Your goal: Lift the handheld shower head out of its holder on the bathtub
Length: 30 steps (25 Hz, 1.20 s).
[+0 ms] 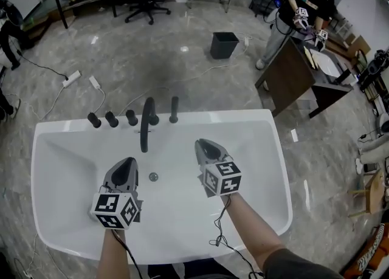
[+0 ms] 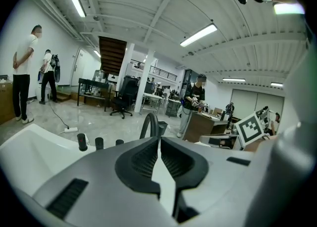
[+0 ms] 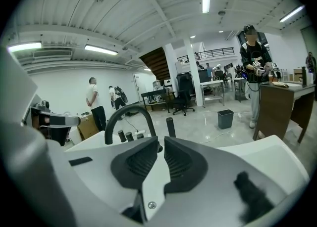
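Both grippers hover empty, jaws shut, over white bathtub (image 1: 61, 174); handheld shower head (image 1: 174, 109) stands upright in its holder on far rim, just right of black faucet (image 1: 146, 123), ahead & slightly left of right gripper (image 1: 203, 145), farther from left gripper (image 1: 126, 163), touching neither.

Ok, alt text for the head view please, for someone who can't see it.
Both shut and empty, the left tool and the right tool hover over a white bathtub. On its far rim stand three black round knobs, a black curved spout and, right of it, the slim black handheld shower head, upright and untouched.
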Tool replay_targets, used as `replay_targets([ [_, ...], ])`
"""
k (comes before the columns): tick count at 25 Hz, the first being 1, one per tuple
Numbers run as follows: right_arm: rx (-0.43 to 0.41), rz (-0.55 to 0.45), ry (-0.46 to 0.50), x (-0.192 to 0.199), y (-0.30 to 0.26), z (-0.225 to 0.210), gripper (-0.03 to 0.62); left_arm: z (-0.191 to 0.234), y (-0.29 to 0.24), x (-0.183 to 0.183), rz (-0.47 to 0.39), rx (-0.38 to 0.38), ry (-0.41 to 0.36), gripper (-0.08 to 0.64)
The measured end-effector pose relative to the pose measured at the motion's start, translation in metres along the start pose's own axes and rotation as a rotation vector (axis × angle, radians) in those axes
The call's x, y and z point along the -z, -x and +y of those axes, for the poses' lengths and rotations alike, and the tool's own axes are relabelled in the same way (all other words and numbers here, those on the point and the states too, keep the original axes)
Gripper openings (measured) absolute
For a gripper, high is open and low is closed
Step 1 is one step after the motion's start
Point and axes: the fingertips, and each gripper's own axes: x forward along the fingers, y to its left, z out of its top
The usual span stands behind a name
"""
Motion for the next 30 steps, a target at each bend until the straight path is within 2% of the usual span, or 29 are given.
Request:
replay_targets([
  [8, 0.051, -0.030, -0.006, -0.005, -0.037, -0.022, 0.046, 0.009, -0.023, 0.004, -0.013, -0.016, 0.003, 0.026],
  [18, 0.008, 0.007, 0.009, 0.011, -0.090, -0.026, 0.190, 0.013, -0.046, 0.013, -0.003, -0.043, -0.019, 0.026],
  [25, 0.022, 0.012, 0.064, 0.024, -0.127, -0.029, 0.213, 0.029, -0.060, 0.036, 0.032, -0.078, -0.003, 0.026],
  [30, 0.022, 0.027, 0.163, 0.028, -0.154, -0.035, 0.212, 0.037, -0.065, 0.045, 0.030, -0.094, 0.025, 0.026],
])
